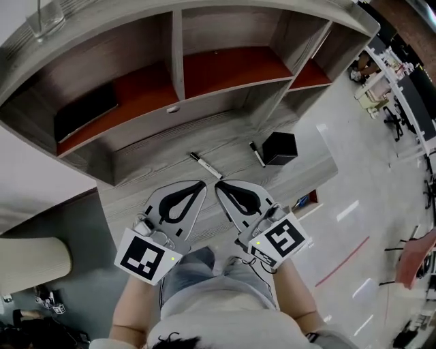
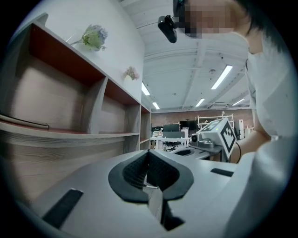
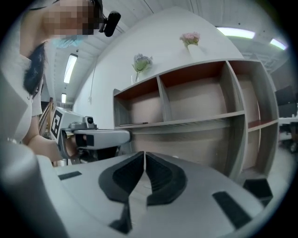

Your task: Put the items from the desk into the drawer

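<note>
**A:** What holds what?

**B:** A shelf unit (image 1: 178, 54) stands on the bench (image 1: 163, 174). Its left compartment carries a dark flat slab (image 1: 85, 111). A black box (image 1: 280, 147) sits on the bench to the right, and I cannot make out its inside.

**A:** And the things to stow?

**B:** A white marker (image 1: 205, 165) lies on the bench just beyond both sets of jaw tips. A second marker (image 1: 257, 154) lies just left of the black box.

**A:** The tools?

**B:** The left hand-held gripper (image 1: 201, 184) and the right hand-held gripper (image 1: 219, 185) are side by side over the near part of the bench. Both are clenched tip to tip on nothing.

**A:** Does any view add something?

**B:** The head view shows the markers plainly. The gripper views show flowers (image 3: 142, 62) on top of the shelf unit. The head view shows a glass vase (image 1: 48, 17) up there, far left.
</note>
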